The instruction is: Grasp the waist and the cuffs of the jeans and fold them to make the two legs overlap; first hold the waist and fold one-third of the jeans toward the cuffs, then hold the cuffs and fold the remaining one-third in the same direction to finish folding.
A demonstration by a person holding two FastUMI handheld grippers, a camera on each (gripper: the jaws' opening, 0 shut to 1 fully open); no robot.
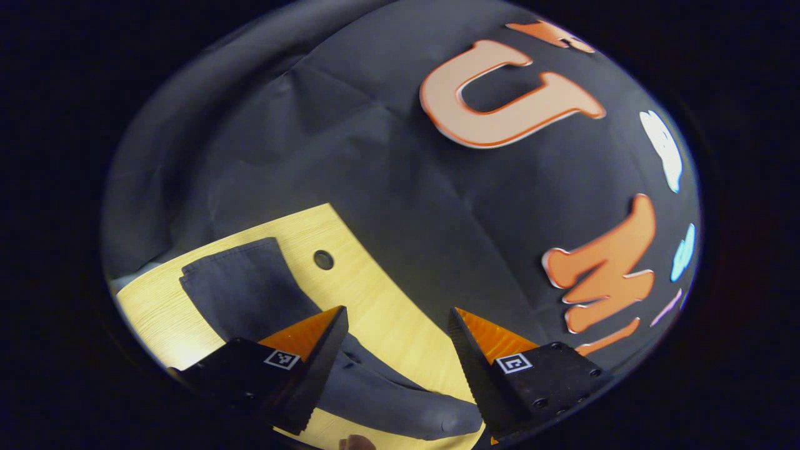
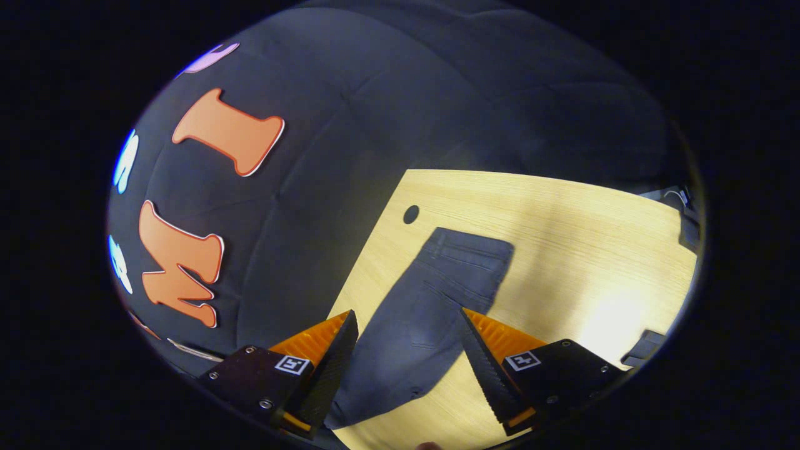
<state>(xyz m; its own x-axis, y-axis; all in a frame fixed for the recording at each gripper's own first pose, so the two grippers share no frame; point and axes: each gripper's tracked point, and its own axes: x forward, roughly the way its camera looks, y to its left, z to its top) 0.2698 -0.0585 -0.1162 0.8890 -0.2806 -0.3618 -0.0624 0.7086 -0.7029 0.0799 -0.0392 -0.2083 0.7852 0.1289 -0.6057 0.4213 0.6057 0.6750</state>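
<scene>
The jeans (image 2: 431, 300) lie flat on the wooden surface (image 2: 581, 250), legs already laid one over the other, the waist end toward the small round hole (image 2: 410, 214) in the board. In the left gripper view the far cuff end (image 1: 231, 269) reaches toward the surface's edge. Left tongs (image 1: 397, 356): spread wide, holding nothing, raised above the cloth. Right tongs (image 2: 409, 359): spread wide, holding nothing, poised over the mid-length of the garment.

Judgement: the leg overlap looks complete; the waist fold is not yet made. Risks: pinching only the top layer at the waist would peel the legs apart; uneven lifting by the two tongs would skew the fold; dragging could pull the denim off the board's edge
</scene>
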